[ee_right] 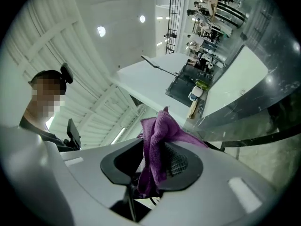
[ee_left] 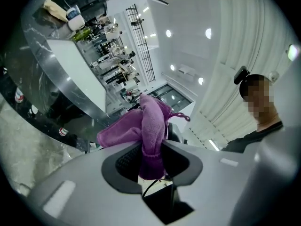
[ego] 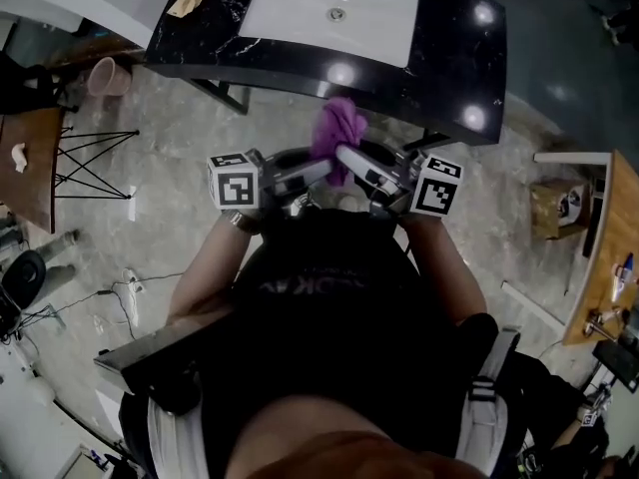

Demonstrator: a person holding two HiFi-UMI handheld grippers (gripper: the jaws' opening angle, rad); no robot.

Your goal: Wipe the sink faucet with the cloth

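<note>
Clamping cloth (ego: 338,128): left gripper (ee_left: 151,157) jaws | right gripper (ee_right: 151,166) jaws apart around cloth | sink (ego: 295,13) beyond

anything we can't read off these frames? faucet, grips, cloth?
- Faucet: the head view's top edge cuts off the back of the sink; no faucet shows there.
- Grip: the cloth runs between the jaws of the left gripper and the right gripper. Its folds cover the pads in both gripper views, so which one presses is unclear.
- Cloth's full extent: bunched, with the lower end behind the jaws.
</note>
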